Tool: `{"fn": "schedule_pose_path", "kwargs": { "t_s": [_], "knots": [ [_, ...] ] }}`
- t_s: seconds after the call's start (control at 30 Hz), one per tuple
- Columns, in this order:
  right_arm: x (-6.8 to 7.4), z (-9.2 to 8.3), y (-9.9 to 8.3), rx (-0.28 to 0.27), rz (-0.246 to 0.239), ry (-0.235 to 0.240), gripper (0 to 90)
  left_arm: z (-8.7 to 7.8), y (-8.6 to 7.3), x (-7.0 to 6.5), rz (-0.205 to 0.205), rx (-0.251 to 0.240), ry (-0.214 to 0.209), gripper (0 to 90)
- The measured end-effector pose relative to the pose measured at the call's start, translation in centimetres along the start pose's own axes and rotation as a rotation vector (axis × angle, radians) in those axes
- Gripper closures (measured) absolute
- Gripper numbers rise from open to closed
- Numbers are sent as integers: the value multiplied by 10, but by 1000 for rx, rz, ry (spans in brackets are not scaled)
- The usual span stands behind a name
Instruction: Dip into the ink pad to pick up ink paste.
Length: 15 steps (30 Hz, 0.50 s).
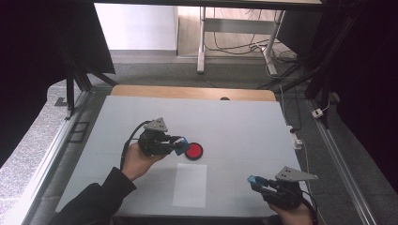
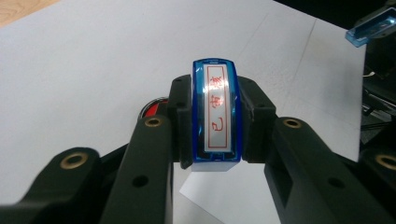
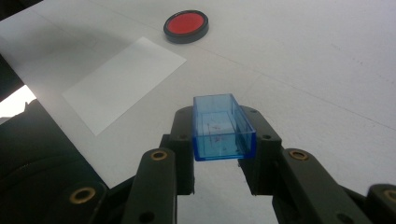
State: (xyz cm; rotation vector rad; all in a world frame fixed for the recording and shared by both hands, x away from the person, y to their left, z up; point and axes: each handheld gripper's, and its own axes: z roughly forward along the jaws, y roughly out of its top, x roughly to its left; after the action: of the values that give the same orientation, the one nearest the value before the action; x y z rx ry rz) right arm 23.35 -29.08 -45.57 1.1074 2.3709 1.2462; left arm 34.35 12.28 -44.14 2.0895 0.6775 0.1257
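Note:
My left gripper point(image 1: 180, 146) is shut on a blue stamp point(image 2: 216, 116) whose face carries red characters inside a red frame. It hovers just left of a round black ink pad with a red centre point(image 1: 193, 151), which peeks out behind the left jaw point(image 2: 152, 107). My right gripper point(image 1: 255, 181) sits near the table's front right edge, shut on the stamp's clear blue cap point(image 3: 222, 127), hollow side up. A white sheet of paper point(image 1: 190, 184) lies between the two grippers; it also lies left of the cap in the right gripper view point(image 3: 123, 81), with the ink pad point(image 3: 186, 25) beyond it.
The table's white surface point(image 1: 234, 126) ends in a wooden strip point(image 1: 192, 92) at the far edge. Metal rails run along both sides. Beyond the table stand desk legs with cables point(image 1: 234, 47) on the floor.

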Motion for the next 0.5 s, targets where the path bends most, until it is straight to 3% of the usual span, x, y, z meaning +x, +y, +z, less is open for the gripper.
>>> {"fn": "schedule_pose_path", "kwargs": {
  "t_s": [0.5],
  "knots": [
    [-1,0,0,1,2,10,682,40,13,13,-13,53,24,698]
  ]
}}
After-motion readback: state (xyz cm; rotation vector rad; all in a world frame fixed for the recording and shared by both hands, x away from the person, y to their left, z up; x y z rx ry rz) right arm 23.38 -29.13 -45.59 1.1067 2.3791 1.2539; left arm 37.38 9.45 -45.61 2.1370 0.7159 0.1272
